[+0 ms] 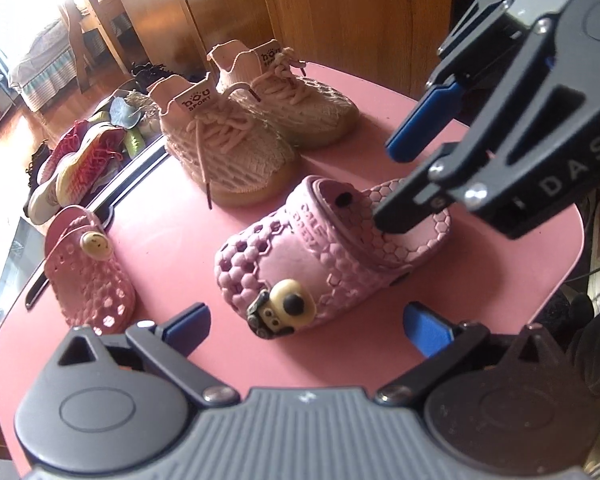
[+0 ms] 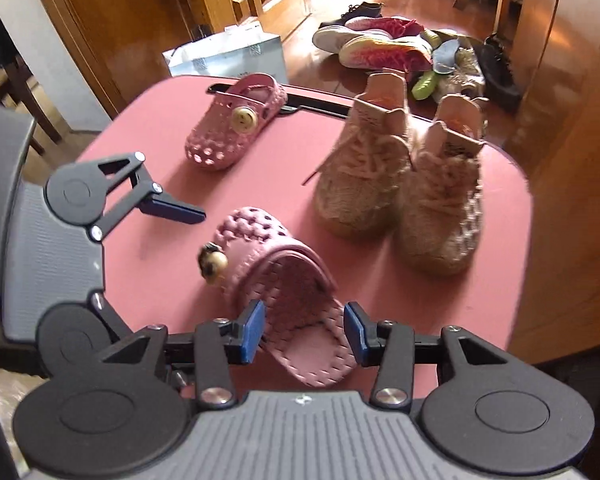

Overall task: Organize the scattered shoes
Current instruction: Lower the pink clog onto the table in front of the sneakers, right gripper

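Observation:
A pink clog (image 1: pixel 320 256) with a cream charm lies on the pink table (image 1: pixel 160 220). My left gripper (image 1: pixel 308 324) is open wide, its blue pads either side of the clog's toe and clear of it. My right gripper (image 2: pixel 304 330) straddles the clog's (image 2: pixel 284 280) heel, its pads close beside the sides, and I see no squeeze. In the left wrist view the right gripper (image 1: pixel 384 184) comes in from the right over the heel. The matching clog (image 1: pixel 88 276) (image 2: pixel 228 128) lies apart at the table's edge. Two beige knit sneakers (image 1: pixel 228 148) (image 2: pixel 360 184) stand side by side.
A heap of larger shoes (image 2: pixel 384 52) (image 1: pixel 84 160) lies on the wooden floor beyond the table. A pale paper bag (image 2: pixel 228 56) stands next to the table's far edge. Wooden doors and panels (image 1: pixel 340 8) rise behind. One finger (image 2: pixel 180 210) of the left gripper shows at left.

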The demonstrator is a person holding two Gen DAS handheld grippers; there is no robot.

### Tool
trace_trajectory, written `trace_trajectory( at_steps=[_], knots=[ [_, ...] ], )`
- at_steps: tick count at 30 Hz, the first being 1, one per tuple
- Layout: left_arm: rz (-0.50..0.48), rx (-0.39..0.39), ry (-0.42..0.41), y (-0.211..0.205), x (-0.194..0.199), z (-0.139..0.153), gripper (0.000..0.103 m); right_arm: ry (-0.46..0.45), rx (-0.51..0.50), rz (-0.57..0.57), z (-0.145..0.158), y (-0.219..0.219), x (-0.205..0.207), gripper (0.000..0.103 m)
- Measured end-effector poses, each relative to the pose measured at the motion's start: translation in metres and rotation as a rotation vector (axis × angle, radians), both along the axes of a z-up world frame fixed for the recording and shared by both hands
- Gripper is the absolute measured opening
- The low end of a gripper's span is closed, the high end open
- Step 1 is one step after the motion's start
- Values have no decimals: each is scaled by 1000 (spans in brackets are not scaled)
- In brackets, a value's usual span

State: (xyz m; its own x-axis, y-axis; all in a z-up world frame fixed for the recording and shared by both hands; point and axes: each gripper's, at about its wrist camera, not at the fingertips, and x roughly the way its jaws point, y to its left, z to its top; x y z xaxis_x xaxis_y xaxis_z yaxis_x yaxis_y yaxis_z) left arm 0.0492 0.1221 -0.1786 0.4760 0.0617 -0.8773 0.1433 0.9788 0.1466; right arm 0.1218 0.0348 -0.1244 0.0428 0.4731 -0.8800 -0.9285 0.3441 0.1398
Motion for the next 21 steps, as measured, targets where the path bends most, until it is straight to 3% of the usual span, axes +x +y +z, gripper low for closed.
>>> trace_trajectory(
  at_steps=[5,10,21],
  knots=[
    [-31,46,-5,-7,12,-7,103,-5,-60,46,-14,-3,-5,51],
    [-9,32,-25,-5,20,-10,102,5,-85,21,-33,-4,-2,53],
    [-15,44,-18,-12,16,-7,96,-45,-100,3,-30,-7,6,51]
  ],
)
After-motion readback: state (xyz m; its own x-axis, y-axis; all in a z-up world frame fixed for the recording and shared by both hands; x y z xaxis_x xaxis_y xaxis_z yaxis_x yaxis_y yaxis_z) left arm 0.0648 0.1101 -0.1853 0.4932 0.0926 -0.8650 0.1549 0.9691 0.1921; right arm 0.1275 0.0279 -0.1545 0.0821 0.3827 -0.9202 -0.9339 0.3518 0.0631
